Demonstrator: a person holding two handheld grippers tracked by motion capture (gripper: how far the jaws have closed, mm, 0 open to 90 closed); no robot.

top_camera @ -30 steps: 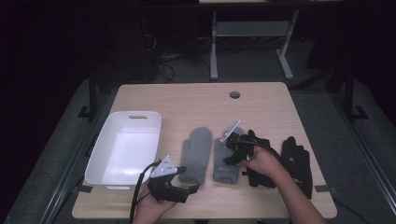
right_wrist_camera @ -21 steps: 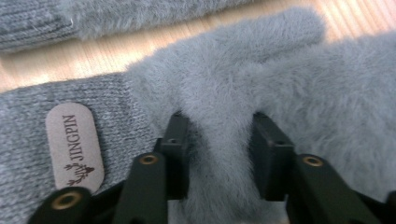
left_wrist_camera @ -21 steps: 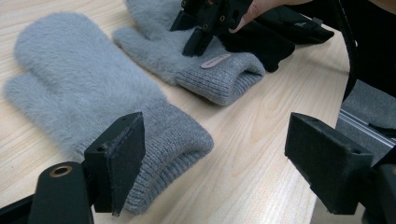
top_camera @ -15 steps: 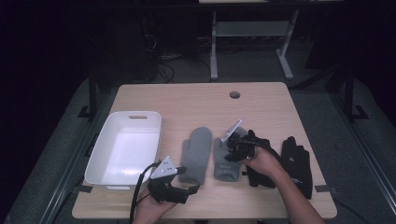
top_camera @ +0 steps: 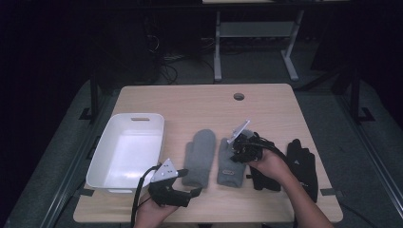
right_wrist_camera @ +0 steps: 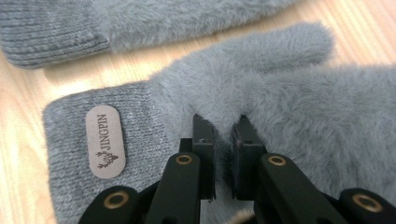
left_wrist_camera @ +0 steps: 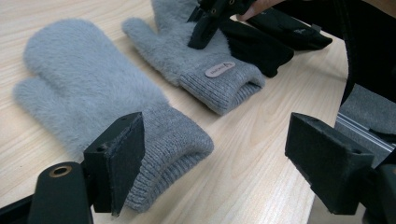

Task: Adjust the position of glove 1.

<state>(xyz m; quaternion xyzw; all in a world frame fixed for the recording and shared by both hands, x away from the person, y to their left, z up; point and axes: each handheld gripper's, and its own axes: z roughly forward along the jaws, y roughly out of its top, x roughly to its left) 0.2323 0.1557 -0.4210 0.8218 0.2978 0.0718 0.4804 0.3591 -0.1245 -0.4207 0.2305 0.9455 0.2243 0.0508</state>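
On the table, right gripper (right_wrist_camera: 223,135) pinches grey mitten (right_wrist_camera: 280,93).

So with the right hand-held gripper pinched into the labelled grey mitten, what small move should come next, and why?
Probably a short lift. The right hand-held gripper has just been closing, and its jaws now pinch a fold of fluff on the labelled mitten, which lies flat on the table. Raising it a little would show whether the pinch holds before carrying it, perhaps toward the white bin. The left hand-held gripper is open and idle.
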